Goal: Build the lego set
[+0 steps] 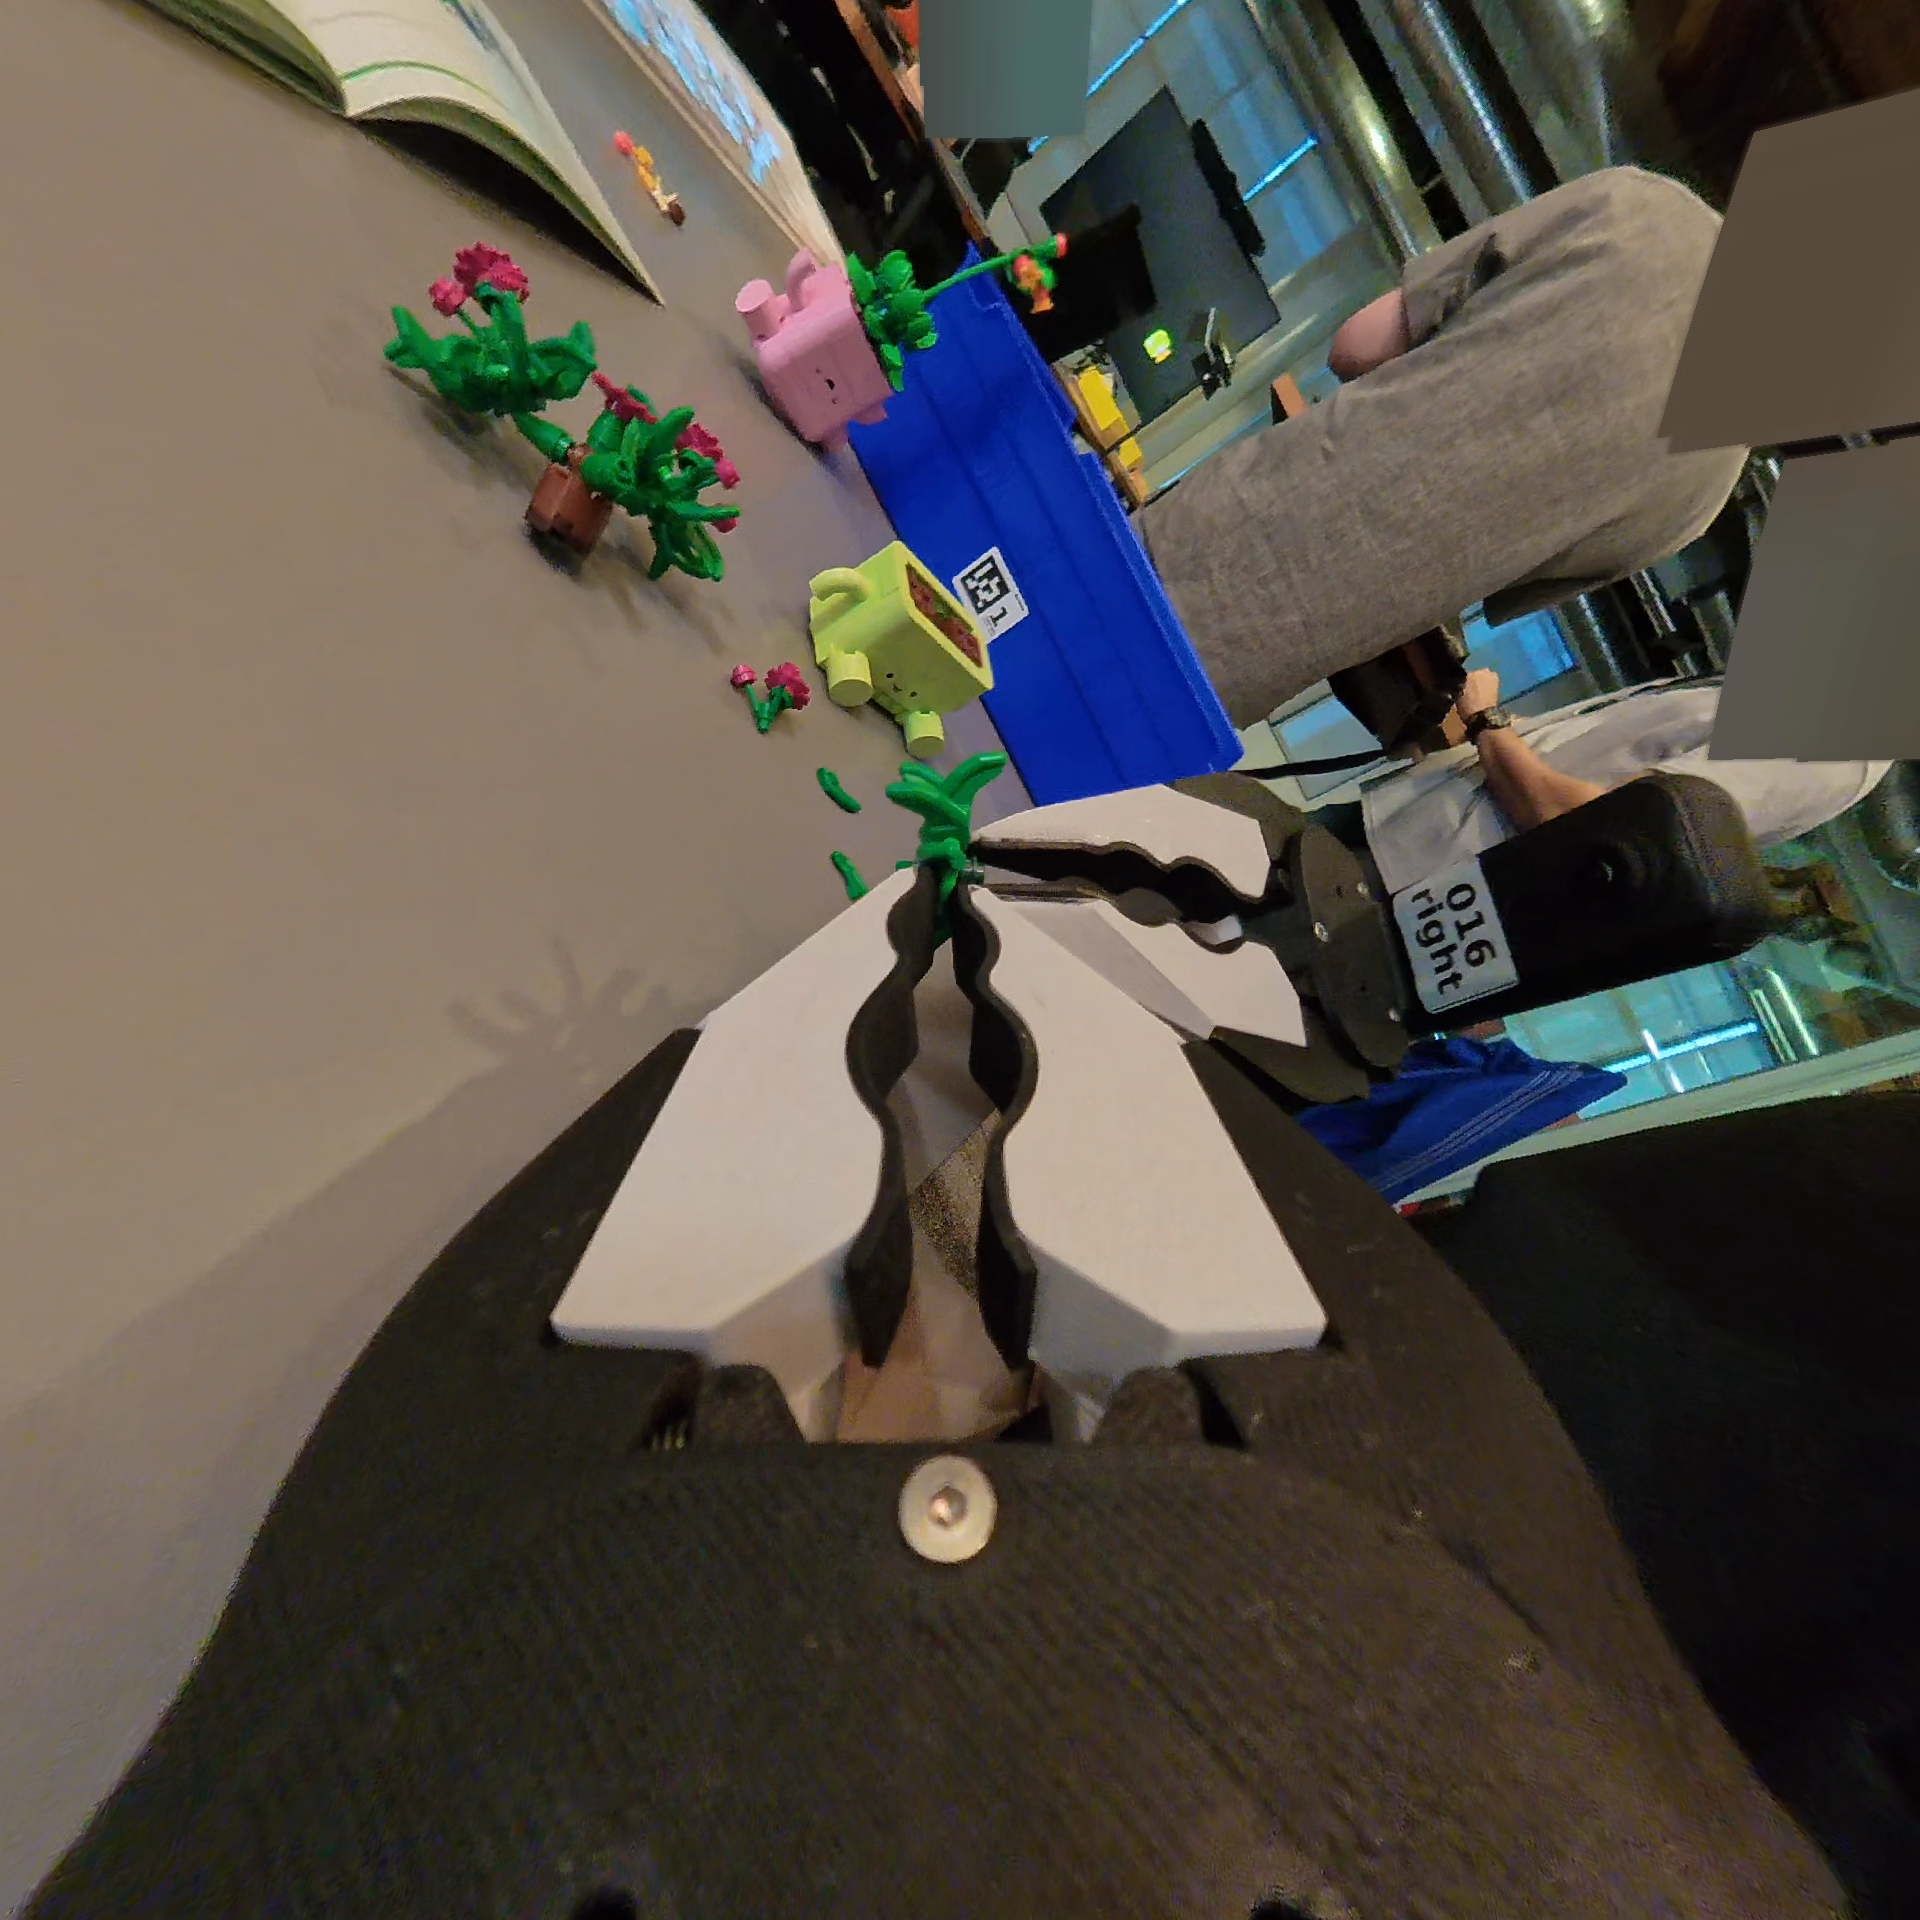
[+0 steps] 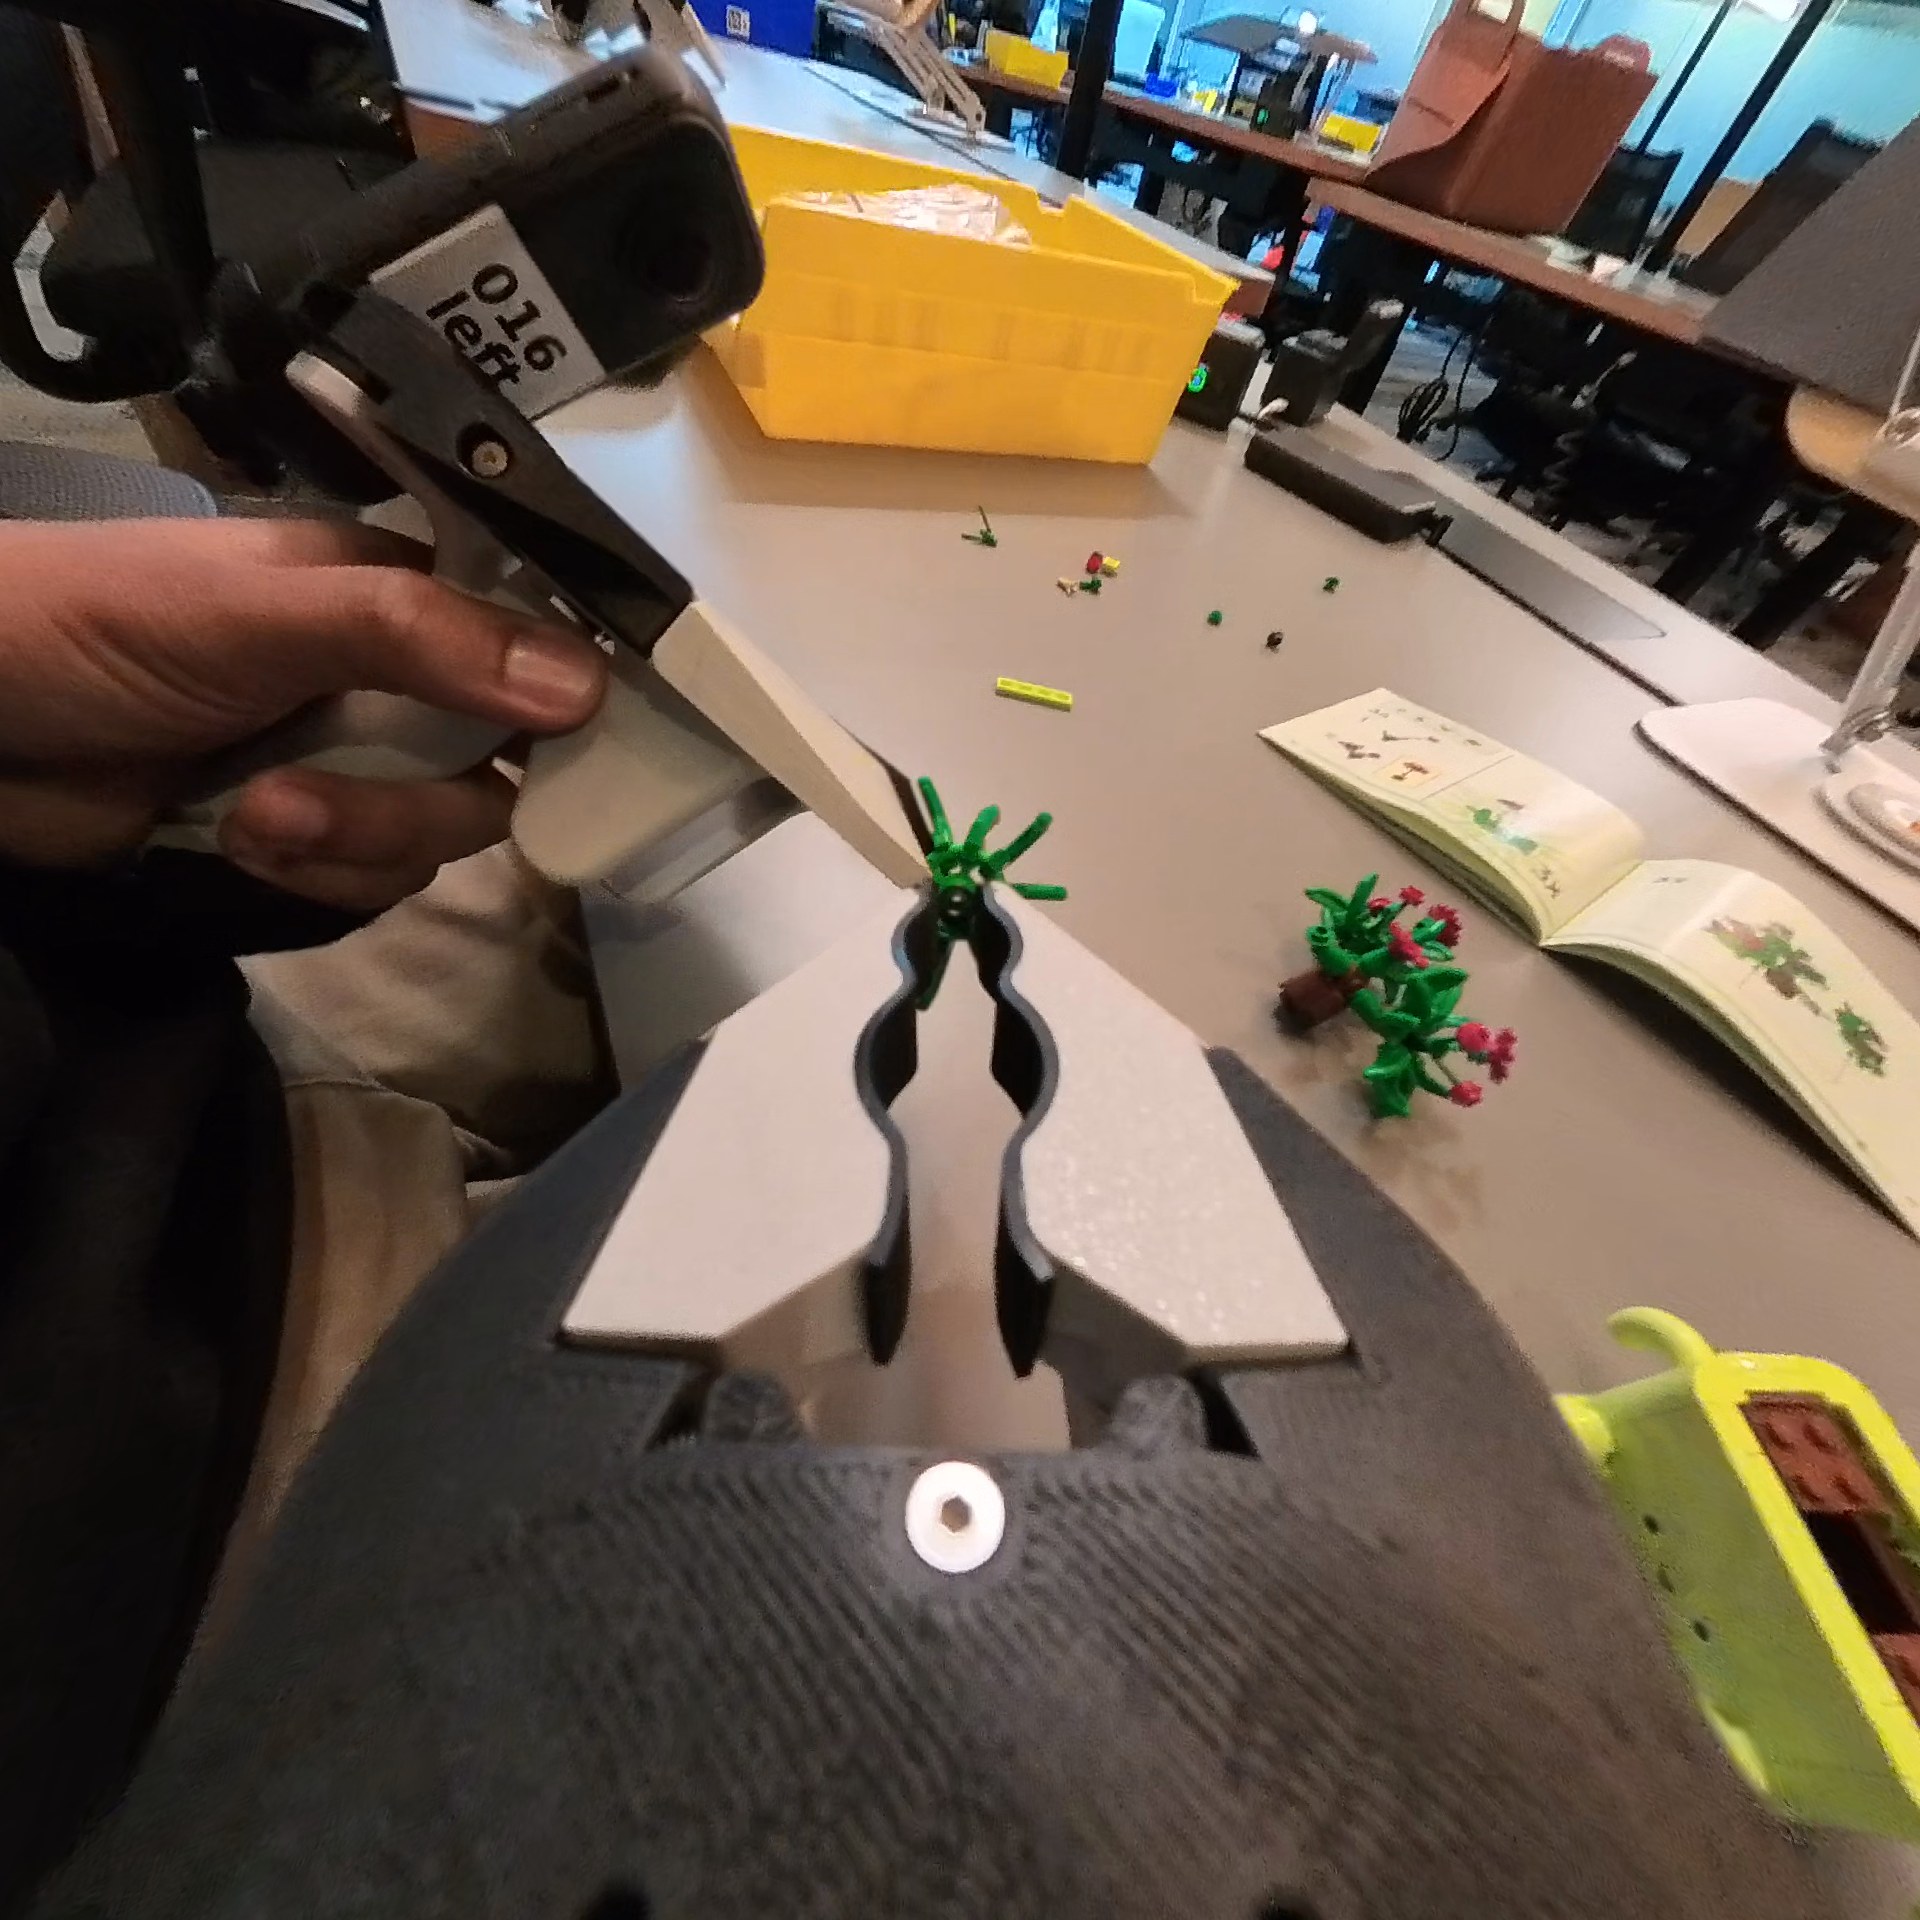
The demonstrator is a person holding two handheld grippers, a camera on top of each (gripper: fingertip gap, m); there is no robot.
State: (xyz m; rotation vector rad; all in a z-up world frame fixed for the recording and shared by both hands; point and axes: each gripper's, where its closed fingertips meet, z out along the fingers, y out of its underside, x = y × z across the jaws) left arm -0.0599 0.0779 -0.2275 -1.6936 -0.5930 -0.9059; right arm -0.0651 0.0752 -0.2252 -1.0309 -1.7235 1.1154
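A small green lego leaf stem (image 1: 940,821) is held above the grey table by both grippers at once. My left gripper (image 1: 940,883) is shut on its lower stalk. My right gripper (image 1: 982,868) comes in from the right, and its tips are closed on the same piece. In the right wrist view the right gripper (image 2: 954,914) is shut on the green stem (image 2: 971,862), and the left gripper (image 2: 914,868) meets it from the upper left. A built plant with red flowers and a brown pot (image 2: 1387,987) lies on the table (image 1: 260,779); it also shows in the left wrist view (image 1: 623,468).
A lime green pot figure (image 1: 899,634) and a pink one (image 1: 810,343) lie by a blue bin (image 1: 1039,540). An open instruction booklet (image 2: 1621,883), a yellow bin (image 2: 966,332) and small loose pieces (image 2: 1034,694) are on the table. A person's hand (image 2: 260,675) holds the left gripper. The tips of both grippers are at nearly the same place.
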